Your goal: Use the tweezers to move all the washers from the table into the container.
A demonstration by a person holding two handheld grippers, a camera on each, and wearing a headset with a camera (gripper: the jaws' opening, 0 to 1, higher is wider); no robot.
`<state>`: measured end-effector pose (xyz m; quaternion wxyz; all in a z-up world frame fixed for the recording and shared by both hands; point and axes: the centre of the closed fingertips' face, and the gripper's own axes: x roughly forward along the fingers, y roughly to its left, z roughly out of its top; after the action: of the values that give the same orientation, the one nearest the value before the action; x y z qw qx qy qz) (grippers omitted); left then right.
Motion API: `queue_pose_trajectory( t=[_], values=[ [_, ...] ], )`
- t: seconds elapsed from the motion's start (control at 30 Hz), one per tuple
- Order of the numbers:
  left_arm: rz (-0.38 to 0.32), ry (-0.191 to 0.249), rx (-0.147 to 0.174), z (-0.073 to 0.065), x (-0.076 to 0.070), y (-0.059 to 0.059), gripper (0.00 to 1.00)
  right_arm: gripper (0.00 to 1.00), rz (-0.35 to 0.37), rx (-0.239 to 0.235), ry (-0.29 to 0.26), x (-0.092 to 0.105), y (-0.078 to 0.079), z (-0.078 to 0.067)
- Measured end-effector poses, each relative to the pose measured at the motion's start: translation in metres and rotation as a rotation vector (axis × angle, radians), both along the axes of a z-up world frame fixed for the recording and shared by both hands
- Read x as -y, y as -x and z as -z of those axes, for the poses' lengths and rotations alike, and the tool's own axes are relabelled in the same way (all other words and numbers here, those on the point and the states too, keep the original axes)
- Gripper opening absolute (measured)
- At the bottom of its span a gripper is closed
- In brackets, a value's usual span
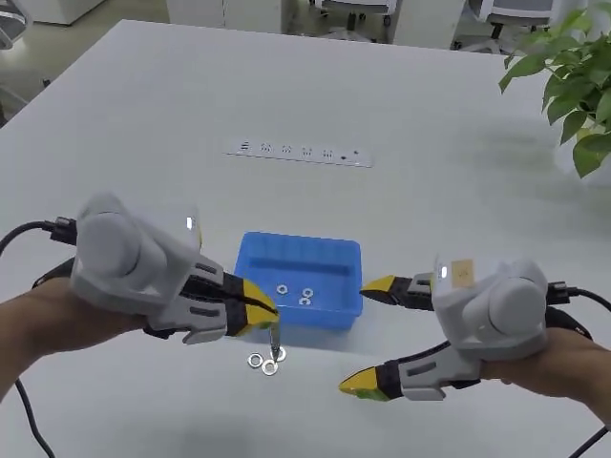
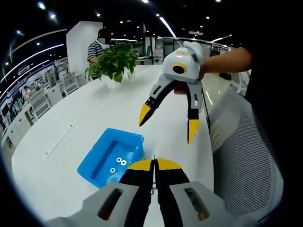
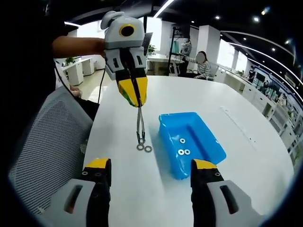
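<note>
Washers (image 1: 265, 363) on the worktop (image 1: 430, 191) are targeted by tweezers (image 1: 274, 340) pinched in the left tool (image 1: 260, 310); the right tool (image 1: 358, 334) is held spread. Next, a squeeze and lift into the container (image 1: 320, 318) are judged needed.

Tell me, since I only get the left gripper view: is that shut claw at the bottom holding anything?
Observer: Yes. The right gripper view shows the left claw shut on tweezers, tips down at the table.
Operator: Any washers lying outside the blue box?
Observer: Yes, a small cluster of washers lies at the tweezer tips, beside the container, not in it.
</note>
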<state>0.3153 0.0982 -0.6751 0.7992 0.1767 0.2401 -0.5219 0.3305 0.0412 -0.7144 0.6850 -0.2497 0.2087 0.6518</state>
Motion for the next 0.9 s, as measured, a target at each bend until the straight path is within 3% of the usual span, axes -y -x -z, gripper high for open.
queue_pose_trajectory(
  t=[0.5, 0.9],
  values=[
    [0.018, -0.052, -0.016, 0.017, -0.001, 0.003, 0.05, 0.69, -0.003, -0.005, 0.012, 0.002, 0.003, 0.003],
    [0.020, -0.037, -0.016, 0.016, 0.004, 0.003, 0.05, 0.68, -0.004, -0.007, 0.017, 0.002, 0.002, 0.004]
  ],
)
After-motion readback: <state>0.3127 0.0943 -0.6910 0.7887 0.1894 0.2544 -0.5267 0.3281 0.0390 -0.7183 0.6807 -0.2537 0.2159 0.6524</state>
